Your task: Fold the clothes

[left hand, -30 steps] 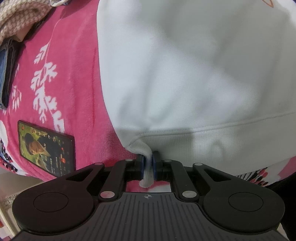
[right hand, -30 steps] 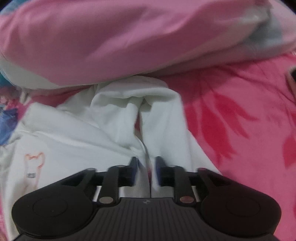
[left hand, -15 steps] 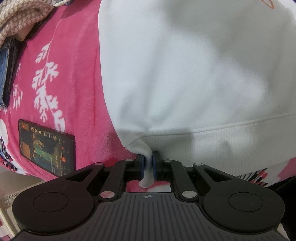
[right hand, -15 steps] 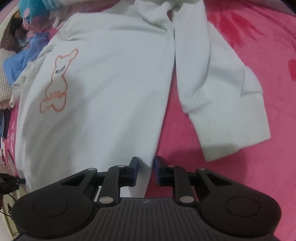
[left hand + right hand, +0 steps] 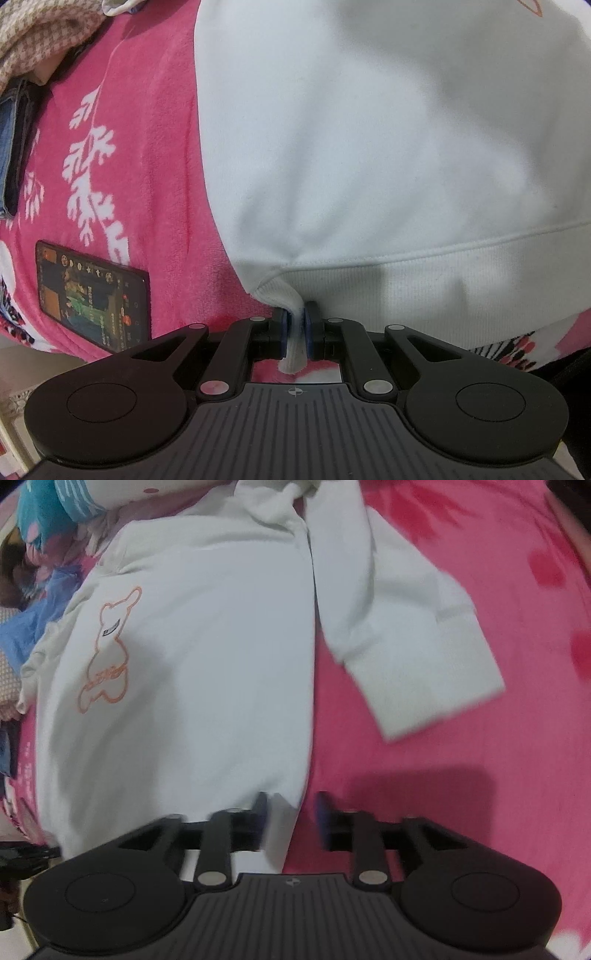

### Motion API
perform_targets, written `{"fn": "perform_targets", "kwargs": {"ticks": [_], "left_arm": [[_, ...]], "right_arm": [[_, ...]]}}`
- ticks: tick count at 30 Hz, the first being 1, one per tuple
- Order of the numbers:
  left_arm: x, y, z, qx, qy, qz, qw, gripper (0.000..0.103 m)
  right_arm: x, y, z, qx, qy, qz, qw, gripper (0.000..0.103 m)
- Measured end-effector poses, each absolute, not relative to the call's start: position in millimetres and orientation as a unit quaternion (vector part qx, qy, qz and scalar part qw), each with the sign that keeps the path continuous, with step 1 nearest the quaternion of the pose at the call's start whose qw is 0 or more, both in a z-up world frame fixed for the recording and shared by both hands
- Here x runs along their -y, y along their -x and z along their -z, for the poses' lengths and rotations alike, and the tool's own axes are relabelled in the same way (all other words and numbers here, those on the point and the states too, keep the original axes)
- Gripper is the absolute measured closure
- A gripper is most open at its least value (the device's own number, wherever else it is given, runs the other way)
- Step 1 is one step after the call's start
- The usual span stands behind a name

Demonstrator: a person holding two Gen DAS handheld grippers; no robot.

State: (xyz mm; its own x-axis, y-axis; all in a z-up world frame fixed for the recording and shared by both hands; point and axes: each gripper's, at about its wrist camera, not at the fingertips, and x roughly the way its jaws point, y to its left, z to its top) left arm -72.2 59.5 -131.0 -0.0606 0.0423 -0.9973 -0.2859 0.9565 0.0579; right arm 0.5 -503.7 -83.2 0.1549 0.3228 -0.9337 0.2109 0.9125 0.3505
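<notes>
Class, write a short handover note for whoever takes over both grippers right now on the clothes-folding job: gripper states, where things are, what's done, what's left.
Left gripper: shut on the white sweatshirt, pinching its ribbed hem corner.
Right gripper: jaws opening, the opposite hem corner lying between them, not gripped.
Sweatshirt lies face up and flat on the pink blanket, right sleeve spread out to the side.
A phone lies on the blanket near the left gripper.
Done: garment spread out.
Left: no fold made yet.

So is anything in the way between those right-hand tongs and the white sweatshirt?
Nothing visible. The right tongs are opening right at the white sweatshirt, its bottom corner already in the gap, pads not pressing it. Only bare pink blanket lies beside them. The left tongs already pinch the hem.
</notes>
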Motion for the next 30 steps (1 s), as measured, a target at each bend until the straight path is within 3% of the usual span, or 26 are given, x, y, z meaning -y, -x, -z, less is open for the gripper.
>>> {"fn": "perform_targets", "kwargs": {"ticks": [4,5,6,8,16,21,25,30], "left_arm": [[-69,80,129,-0.712,0.094,-0.117,0.686,0.095],[-72,82,129,-0.711,0.095,-0.114,0.688,0.095],[-74,84,128,-0.709,0.096,-0.111,0.690,0.095],[-80,88,127,-0.706,0.101,-0.108,0.693,0.095],[-104,106,123,-0.691,0.127,-0.094,0.705,0.095],[-117,116,121,-0.685,0.135,-0.086,0.711,0.095],[-128,126,118,-0.679,0.151,-0.089,0.713,0.095],[-141,138,117,-0.669,0.169,-0.096,0.718,0.095]], "right_arm": [[479,21,90,-0.674,-0.187,-0.058,0.713,0.063],[470,24,91,-0.675,-0.166,-0.062,0.716,0.069],[461,29,90,-0.675,-0.132,-0.062,0.723,0.084],[444,38,89,-0.673,-0.068,-0.059,0.734,0.097],[442,56,69,-0.661,-0.072,0.039,0.746,0.096],[391,66,47,-0.615,-0.047,-0.024,0.786,0.096],[364,81,85,-0.656,0.014,-0.026,0.754,0.096],[379,92,74,-0.686,0.004,0.032,0.727,0.096]]}}
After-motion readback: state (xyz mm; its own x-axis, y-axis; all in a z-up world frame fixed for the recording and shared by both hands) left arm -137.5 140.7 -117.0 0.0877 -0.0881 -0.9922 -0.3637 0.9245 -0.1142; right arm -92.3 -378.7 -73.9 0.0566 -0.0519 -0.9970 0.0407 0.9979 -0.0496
